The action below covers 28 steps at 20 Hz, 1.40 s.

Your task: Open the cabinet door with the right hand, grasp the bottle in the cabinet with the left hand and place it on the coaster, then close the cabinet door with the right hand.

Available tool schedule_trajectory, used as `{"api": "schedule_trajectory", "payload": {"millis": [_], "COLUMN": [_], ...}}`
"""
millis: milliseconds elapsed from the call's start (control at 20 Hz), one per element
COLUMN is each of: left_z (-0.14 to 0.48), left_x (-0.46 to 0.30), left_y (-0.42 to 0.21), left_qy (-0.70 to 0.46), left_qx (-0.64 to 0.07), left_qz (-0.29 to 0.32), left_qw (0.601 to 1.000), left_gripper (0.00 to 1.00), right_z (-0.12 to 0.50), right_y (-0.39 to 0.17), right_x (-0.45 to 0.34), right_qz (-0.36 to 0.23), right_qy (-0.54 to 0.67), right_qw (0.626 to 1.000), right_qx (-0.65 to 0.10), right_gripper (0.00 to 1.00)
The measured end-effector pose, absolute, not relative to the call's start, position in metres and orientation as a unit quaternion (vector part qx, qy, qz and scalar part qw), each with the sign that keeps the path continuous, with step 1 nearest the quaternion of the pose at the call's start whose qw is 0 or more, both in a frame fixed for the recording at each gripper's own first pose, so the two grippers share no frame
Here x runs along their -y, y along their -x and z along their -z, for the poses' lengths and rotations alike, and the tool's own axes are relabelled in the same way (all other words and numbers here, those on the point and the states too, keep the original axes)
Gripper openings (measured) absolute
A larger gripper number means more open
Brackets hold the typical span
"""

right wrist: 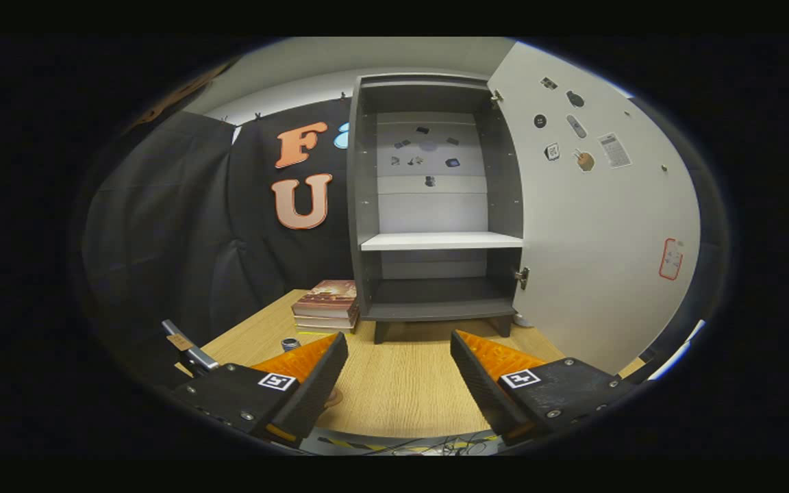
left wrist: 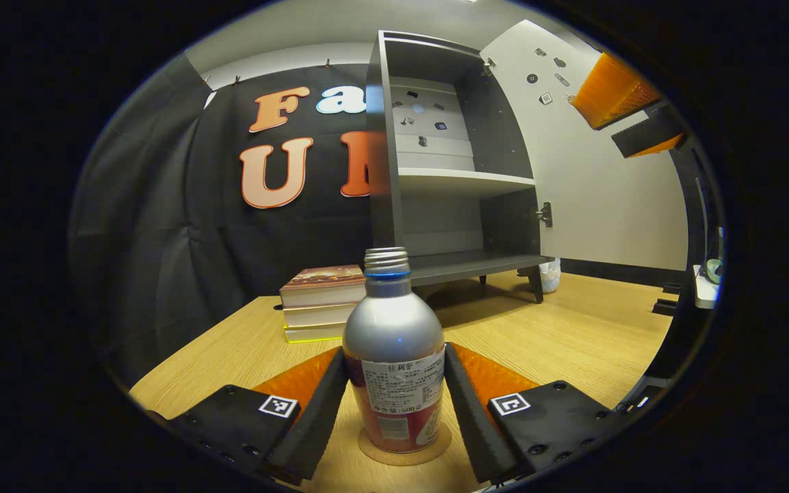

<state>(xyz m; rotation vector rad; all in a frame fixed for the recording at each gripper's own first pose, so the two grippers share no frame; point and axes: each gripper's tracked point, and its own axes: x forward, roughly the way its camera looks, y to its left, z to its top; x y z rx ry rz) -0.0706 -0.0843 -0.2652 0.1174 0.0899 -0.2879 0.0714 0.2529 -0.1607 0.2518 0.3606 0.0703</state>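
Sitting on the coaster (left wrist: 405, 453), the bottle (left wrist: 394, 356) has the left gripper (left wrist: 394, 411) jaws flanking it, contact unclear, right gripper (right wrist: 398, 383) jaws spread, so pulling back crooked could tip it before the door (right wrist: 600, 226) gets shut.

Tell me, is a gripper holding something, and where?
The left gripper has its jaws on both sides of the bottle, low on its labelled body, as it stands on the coaster. Whether they press cannot be told. The right gripper is open and holds nothing.
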Motion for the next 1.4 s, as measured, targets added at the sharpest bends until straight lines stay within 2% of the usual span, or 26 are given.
{"api": "schedule_trajectory", "payload": {"millis": [150,400,850,1100,1400], "left_z": [0.262,0.226,0.121,0.074,0.034], "left_x": [0.085,0.086,0.105,0.121,0.147], "left_y": [0.069,0.060,0.064,0.074,0.078], "left_qy": [-0.063,-0.057,-0.050,-0.020,0.001], "left_qx": [-0.046,-0.029,0.009,0.003,0.005], "left_qz": [0.147,0.154,0.184,0.148,0.094], "left_qw": [0.986,0.986,0.982,0.989,0.996], "left_gripper": [0.95,0.95,0.96,0.95,0.95], "right_z": [0.158,0.132,0.063,0.043,0.034], "right_y": [-0.071,-0.065,-0.016,-0.003,0.007], "right_x": [-0.252,-0.236,-0.141,-0.064,0.024], "right_qz": [-0.034,-0.010,0.093,0.124,0.129], "right_qy": [-0.123,-0.128,-0.085,-0.066,-0.038], "right_qw": [0.976,0.978,0.985,0.987,0.989], "right_qx": [-0.178,-0.163,-0.121,-0.084,-0.056], "right_gripper": [0.93,0.93,0.93,0.93,0.93]}}
